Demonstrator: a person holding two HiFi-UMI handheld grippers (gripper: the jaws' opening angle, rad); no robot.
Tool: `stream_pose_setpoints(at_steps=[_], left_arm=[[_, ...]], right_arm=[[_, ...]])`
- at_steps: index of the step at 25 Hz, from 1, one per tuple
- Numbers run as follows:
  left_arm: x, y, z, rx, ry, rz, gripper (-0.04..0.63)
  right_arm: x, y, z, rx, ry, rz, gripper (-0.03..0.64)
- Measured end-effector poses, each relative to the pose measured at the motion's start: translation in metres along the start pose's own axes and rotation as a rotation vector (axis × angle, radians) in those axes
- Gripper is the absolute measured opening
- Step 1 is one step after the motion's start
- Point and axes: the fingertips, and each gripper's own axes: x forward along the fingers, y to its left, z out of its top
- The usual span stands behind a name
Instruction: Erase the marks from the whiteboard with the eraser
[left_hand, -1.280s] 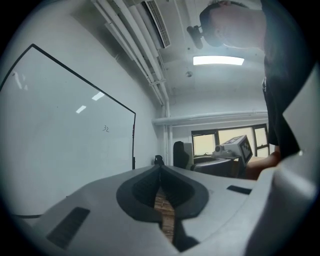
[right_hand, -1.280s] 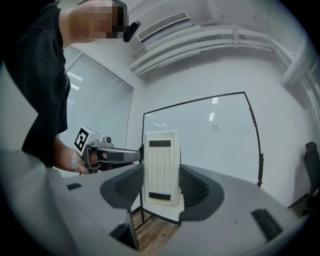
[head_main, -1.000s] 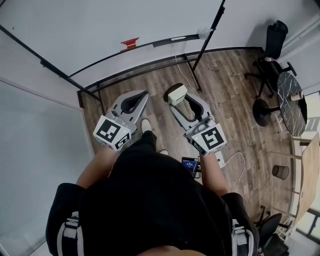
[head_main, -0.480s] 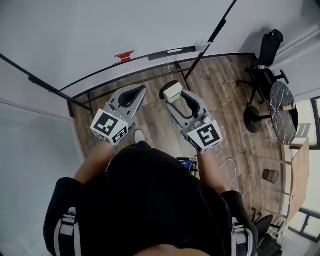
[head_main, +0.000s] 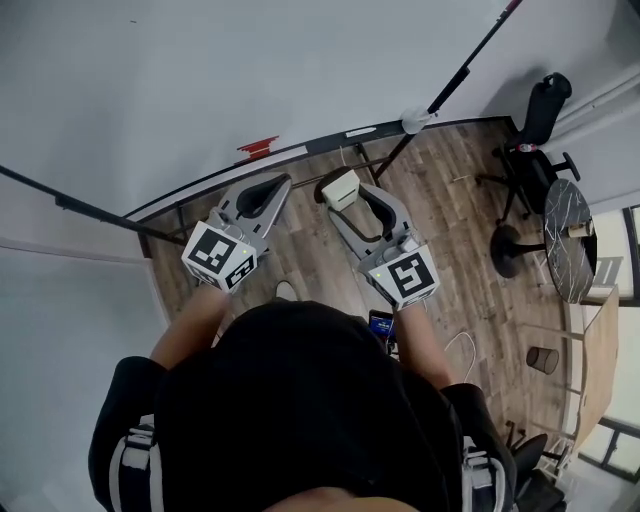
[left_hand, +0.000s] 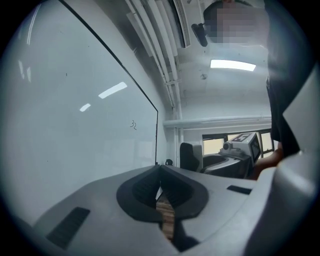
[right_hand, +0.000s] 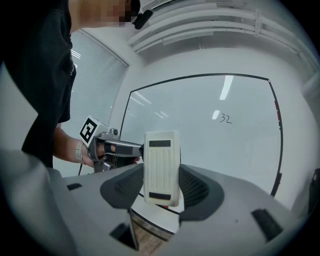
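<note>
The whiteboard (head_main: 250, 70) fills the top of the head view. A small handwritten mark "32" (right_hand: 225, 118) sits high on it and also shows as the mark (left_hand: 133, 124) in the left gripper view. A cream ribbed eraser (right_hand: 161, 167) stands upright in my right gripper (right_hand: 161, 186), which is shut on it. In the head view the eraser (head_main: 340, 186) is held a short way off the board's lower edge. My left gripper (head_main: 266, 190) is beside it, its jaws shut with nothing between them (left_hand: 160, 172).
A red marker (head_main: 259, 148) lies on the board's tray. The board stand's black legs (head_main: 390, 160) reach onto the wooden floor. At the right are an office chair (head_main: 535, 115), a round dark table (head_main: 568, 238) and a small bin (head_main: 541, 358).
The head view has tilted up, so more of the whiteboard shows and the tray sits lower. Both grippers have shifted slightly nearer the board. The eraser stays held.
</note>
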Motion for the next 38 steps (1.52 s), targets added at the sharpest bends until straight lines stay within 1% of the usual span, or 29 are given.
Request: stream_pose_setpoints(at_steps=[5,9,12,15,18,23,26,29,31,34,36,38], left_arm=[[-0.001,0.007,0.002,-0.015,0.001,0.020,0.006],[0.035,0.040,-0.007,-0.033,0.008,0.037,0.006],[0.058,0.049,-0.005,-0.038,0.012,0.068,0.006],[0.079,0.056,0.000,-0.016,0.005,0.123,0.006],[0.112,0.065,0.002,-0.004,0.008,0.187,0.006],[0.163,0.061,0.009,0.018,0.025,0.269,0.006],[0.186,0.060,0.010,-0.002,0.029,0.317,0.006],[0.203,0.058,0.008,-0.028,0.036,0.359,0.006],[0.207,0.062,0.009,-0.031,0.038,0.401,0.006],[0.209,0.074,0.015,-0.023,0.048,0.450,0.006],[0.209,0.083,0.022,-0.011,0.057,0.465,0.006],[0.210,0.093,0.034,0.010,0.050,0.473,0.006]], right_arm=[[0.002,-0.002,0.004,0.001,0.007,-0.001,0.222],[0.031,-0.047,-0.008,-0.006,0.024,0.008,0.222],[0.037,-0.081,-0.011,-0.031,0.028,0.023,0.222],[0.044,-0.109,-0.015,-0.044,0.021,0.068,0.222],[0.054,-0.142,-0.018,-0.039,-0.008,0.134,0.222],[0.060,-0.201,-0.021,-0.036,-0.051,0.239,0.222],[0.061,-0.229,-0.025,-0.051,-0.061,0.290,0.222],[0.064,-0.256,-0.023,-0.080,-0.079,0.313,0.222],[0.071,-0.272,-0.013,-0.154,-0.097,0.318,0.222],[0.085,-0.284,0.012,-0.390,-0.102,0.299,0.222],[0.094,-0.285,0.033,-0.546,-0.103,0.254,0.222],[0.103,-0.281,0.057,-0.682,-0.138,0.212,0.222]])
